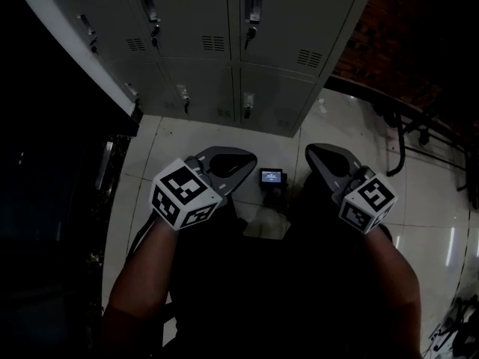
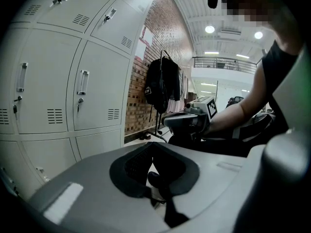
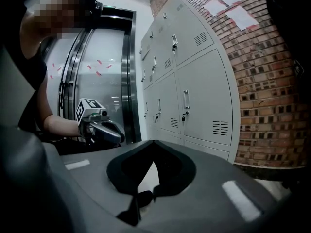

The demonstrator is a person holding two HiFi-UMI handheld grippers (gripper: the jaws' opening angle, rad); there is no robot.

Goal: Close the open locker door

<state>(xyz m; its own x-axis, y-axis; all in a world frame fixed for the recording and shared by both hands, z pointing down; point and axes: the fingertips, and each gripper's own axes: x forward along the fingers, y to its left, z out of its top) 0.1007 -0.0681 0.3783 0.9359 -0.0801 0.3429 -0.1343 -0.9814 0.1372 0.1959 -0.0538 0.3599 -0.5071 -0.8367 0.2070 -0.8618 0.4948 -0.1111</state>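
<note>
A bank of grey lockers point(image 1: 217, 58) stands ahead of me, also in the left gripper view point(image 2: 73, 81) and the right gripper view point(image 3: 194, 81). Every locker door I can see sits flush, with handles and small keys showing. My left gripper point(image 1: 236, 161) is held low over the white floor, jaws shut and empty; its tips meet in its own view point(image 2: 154, 144). My right gripper point(image 1: 316, 155) hangs beside it at the same height, also shut on nothing, with its tips together in its own view point(image 3: 154, 142). Both point toward the bottom row of lockers, well short of it.
A small device with a lit screen point(image 1: 271, 176) sits between the grippers. A brick wall point(image 3: 272, 91) adjoins the lockers on the right, with a black jacket on a rack point(image 2: 163, 84) and dark metal frames point(image 1: 408, 129). A dark-framed glass door point(image 3: 104, 72) is on the left.
</note>
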